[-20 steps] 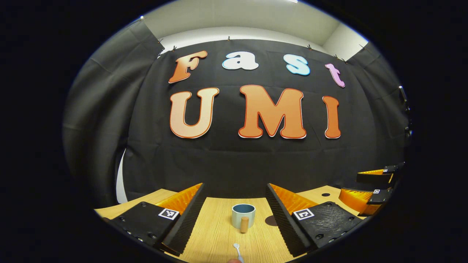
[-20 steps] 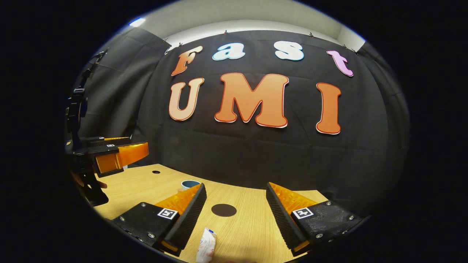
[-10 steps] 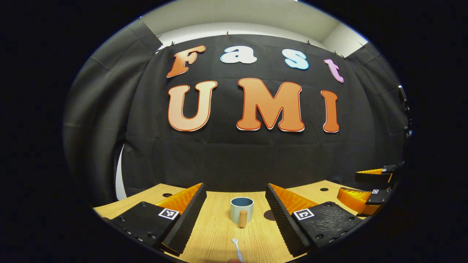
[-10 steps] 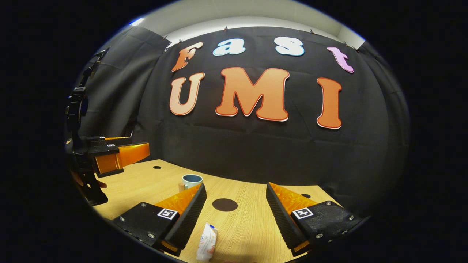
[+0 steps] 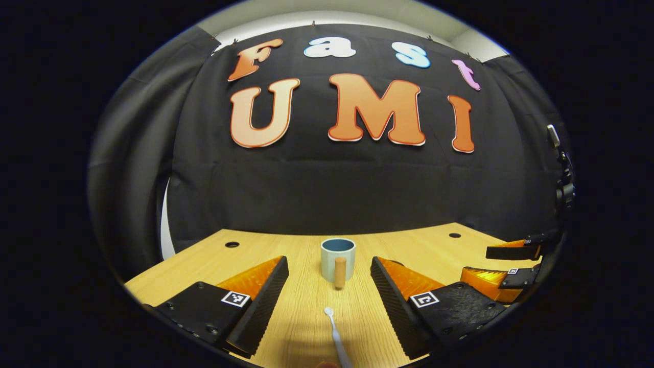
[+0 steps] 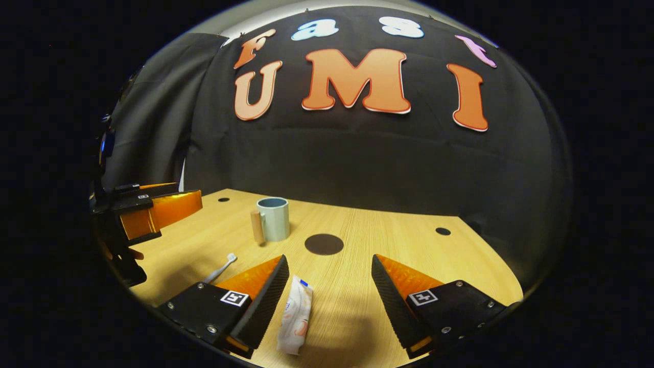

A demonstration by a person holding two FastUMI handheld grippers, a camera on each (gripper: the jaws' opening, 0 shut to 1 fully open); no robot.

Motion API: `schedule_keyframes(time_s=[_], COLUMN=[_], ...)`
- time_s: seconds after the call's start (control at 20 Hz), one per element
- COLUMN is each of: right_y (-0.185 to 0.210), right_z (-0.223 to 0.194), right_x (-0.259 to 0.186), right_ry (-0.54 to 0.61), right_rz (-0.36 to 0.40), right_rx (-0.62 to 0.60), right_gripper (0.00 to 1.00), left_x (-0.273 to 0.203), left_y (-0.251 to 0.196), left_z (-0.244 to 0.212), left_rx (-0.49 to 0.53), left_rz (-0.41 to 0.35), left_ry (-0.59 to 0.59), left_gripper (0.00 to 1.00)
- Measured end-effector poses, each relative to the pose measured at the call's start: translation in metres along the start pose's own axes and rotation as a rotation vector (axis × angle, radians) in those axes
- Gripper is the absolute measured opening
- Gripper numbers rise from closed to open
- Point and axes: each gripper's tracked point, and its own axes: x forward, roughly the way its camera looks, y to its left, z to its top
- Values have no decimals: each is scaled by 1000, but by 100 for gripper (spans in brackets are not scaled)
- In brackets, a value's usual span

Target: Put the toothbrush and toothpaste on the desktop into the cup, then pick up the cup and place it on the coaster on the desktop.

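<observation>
Now, in the left gripper view, my left tool [image 5: 329, 286] is spread over the toothbrush [image 5: 334, 335], cup [image 5: 337, 258] ahead on the tabletop [image 5: 301, 317]. In the right gripper view, my right tool [image 6: 329, 286] gapes beside the toothpaste [image 6: 296, 319], coaster [image 6: 324, 244] beyond. Next I'd lower and pinch.

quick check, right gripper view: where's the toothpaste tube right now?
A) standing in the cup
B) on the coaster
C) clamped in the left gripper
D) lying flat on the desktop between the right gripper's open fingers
D: the toothpaste tube lies flat on the desktop between the open fingers of the right gripper, apart from the cup and the coaster.
</observation>
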Motion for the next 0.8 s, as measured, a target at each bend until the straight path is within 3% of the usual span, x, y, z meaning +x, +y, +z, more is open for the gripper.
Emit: schedule_keyframes(time_s=[0.55,0.65,0.7,0.75,0.8], right_y=[21,25,28,30,32], right_z=[-73,-79,-81,-83,-85], right_x=[26,29,31,32,34], right_ry=[240,268,282,292,303], right_rz=[52,58,65,74,77], right_rx=[11,25,35,40,39], right_gripper=[95,93,84,88,84], left_x=[15,17,17,17,16], left_y=[-3,-2,-3,-2,-3], left_z=[-106,-118,-121,-124,-127], left_rx=[-18,-14,-7,4,14], left_rz=[-3,7,10,12,14], left_ry=[313,361,382,406,431], left_gripper=[98,98,98,98,98])
